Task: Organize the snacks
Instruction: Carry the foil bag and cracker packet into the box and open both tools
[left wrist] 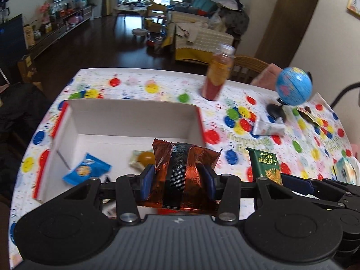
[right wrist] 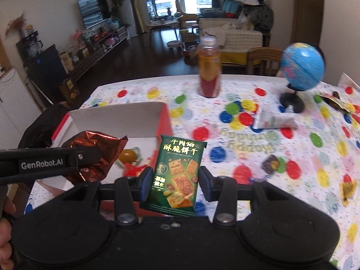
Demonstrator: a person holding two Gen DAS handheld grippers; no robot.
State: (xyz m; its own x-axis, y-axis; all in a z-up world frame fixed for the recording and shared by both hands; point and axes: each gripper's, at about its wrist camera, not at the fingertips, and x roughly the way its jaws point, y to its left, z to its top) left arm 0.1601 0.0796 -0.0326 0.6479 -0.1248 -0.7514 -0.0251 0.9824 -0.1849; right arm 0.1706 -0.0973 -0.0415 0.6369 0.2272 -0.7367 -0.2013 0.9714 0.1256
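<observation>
My left gripper (left wrist: 178, 177) is shut on a red-brown foil snack packet (left wrist: 184, 171), held above the near right part of a white box with red edges (left wrist: 135, 117). In the box lie a blue packet (left wrist: 86, 171) and a yellow-orange snack (left wrist: 146, 157). My right gripper (right wrist: 175, 180) is shut on a green cracker packet (right wrist: 176, 175), held upright near the box's (right wrist: 117, 117) right wall. The left wrist view shows the green packet (left wrist: 266, 166) just right of the foil one. In the right wrist view the foil packet (right wrist: 96, 153) hangs at the left.
On the dotted tablecloth (right wrist: 225, 103) stand a juice bottle (right wrist: 208, 67) and a blue globe (right wrist: 302, 65) at the back. A white packet (right wrist: 275, 121), a small brown snack (right wrist: 271, 164) and a yellow-green packet (right wrist: 347, 189) lie to the right. A wooden chair (right wrist: 263, 56) stands behind the table.
</observation>
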